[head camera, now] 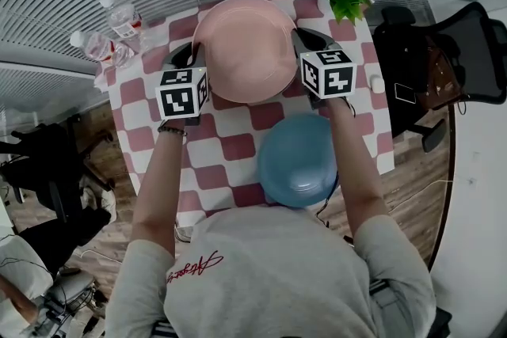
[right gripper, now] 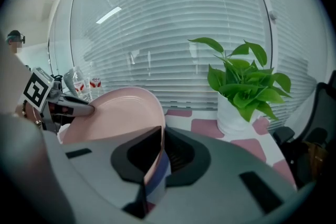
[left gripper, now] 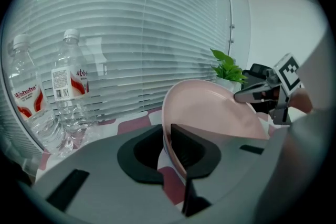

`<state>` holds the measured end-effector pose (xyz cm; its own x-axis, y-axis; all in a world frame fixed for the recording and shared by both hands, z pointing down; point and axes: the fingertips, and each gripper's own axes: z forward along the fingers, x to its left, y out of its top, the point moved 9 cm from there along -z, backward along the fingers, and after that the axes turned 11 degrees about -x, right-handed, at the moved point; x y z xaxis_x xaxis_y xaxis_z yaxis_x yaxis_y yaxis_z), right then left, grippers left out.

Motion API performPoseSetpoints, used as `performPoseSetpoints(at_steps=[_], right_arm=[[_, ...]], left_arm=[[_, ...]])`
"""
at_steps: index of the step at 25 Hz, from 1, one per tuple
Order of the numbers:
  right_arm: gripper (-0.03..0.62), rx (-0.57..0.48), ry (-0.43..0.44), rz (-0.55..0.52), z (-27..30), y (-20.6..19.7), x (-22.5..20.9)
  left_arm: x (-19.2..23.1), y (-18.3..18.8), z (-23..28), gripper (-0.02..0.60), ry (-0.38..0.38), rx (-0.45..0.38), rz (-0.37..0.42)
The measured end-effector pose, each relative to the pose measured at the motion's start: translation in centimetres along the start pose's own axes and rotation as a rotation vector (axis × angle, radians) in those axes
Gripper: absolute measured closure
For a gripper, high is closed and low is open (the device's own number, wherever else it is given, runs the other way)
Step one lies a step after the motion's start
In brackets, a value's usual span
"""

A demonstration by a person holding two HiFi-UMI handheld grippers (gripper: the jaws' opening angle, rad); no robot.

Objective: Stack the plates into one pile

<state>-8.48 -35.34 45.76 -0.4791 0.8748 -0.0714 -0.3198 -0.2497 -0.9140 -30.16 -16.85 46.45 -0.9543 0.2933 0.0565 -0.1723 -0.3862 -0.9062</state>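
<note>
Pink plate (head camera: pixel 245 47), clamped at opposite rims between left tongs (head camera: pixel 190 55) and right tongs (head camera: pixel 305 39). Blue plate (head camera: pixel 295 161) lies behind the right tongs, its edge partly hidden by the forearm (head camera: pixel 348 162).

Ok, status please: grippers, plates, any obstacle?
Left gripper, right gripper: both shut on pink plate rim. Blue plate lies on table. Nothing between plates.
</note>
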Motion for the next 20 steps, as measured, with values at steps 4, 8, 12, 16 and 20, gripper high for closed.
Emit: performPoseSetpoints(at_steps=[4, 8, 12, 16, 20], right_arm=[[0.572, 0.019, -0.004, -0.056, 0.4, -0.5, 0.1], [0.571, 0.028, 0.006, -0.078, 0.6, -0.9, 0.0], [0.571, 0.026, 0.006, -0.103, 0.7, -1.1, 0.0], [0.563, 0.048, -0.004, -0.213, 1.0, -1.5, 0.5], [0.561, 0.031, -0.027, -0.284, 1.2, -2.0, 0.9]], left_arm=[[-0.3, -0.7, 0.5, 0.524, 0.011, 0.030, 0.056], [-0.5, -1.1, 0.9, 0.512, 0.030, 0.058, 0.095], [-0.7, -1.4, 1.1, 0.509, 0.038, 0.055, 0.114], [-0.9, -2.0, 1.4, 0.500, 0.043, 0.070, 0.195], [-1.1, -2.8, 1.5, 0.497, 0.045, 0.080, 0.204]])
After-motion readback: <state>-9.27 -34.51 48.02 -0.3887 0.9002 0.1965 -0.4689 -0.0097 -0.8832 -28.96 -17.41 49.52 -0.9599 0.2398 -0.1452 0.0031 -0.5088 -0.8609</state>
